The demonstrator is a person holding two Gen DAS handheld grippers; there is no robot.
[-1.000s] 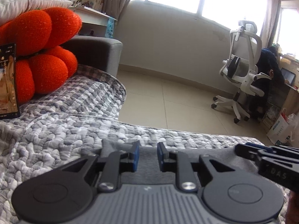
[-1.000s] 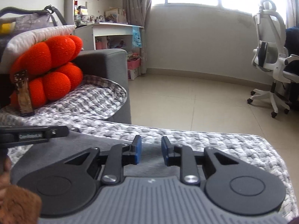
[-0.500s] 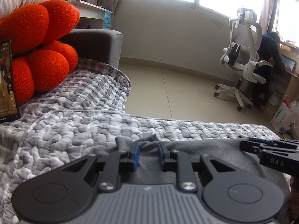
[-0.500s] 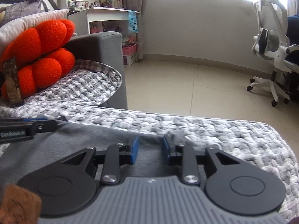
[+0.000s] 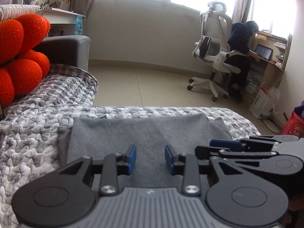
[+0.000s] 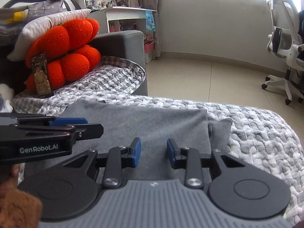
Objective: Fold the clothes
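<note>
Grey garment (image 5: pixel 140 133) lying flat on the quilted grey-and-white bedspread (image 5: pixel 34 138), squared into a neat block with a straight far edge, one doubled layer on top and a smaller flap of the same cloth (image 6: pixel 220 131) poking out at the right side. Looks already folded at least once (how many folds lie underneath cannot be read from here).

Left gripper (image 5: pixel 150 158) low over the near part of the cloth, blue pads (image 5: pixel 132 158) spread apart with bare fabric showing between them, gripping nothing. Right gripper (image 6: pixel 153 154) just beside it, likewise parted and empty, hovering over the same near edge. Each tool visible from the side in the other's camera, close together.

Fits two stages: a fold just laid down and let go, or a pause before pinching the near edge for another fold. Cannot settle which. Any further fold would call for both pairs of pads closing on matching corners at once, lifting evenly so the top layer does not slide, and tucking that stray right flap.

Further out: orange bobbled cushion (image 6: pixel 74 43) with a phone (image 6: pixel 40 74) propped against it, grey sofa arm (image 6: pixel 123 43), tiled floor, white office chair (image 5: pixel 214 57) with a person seated at a desk.
</note>
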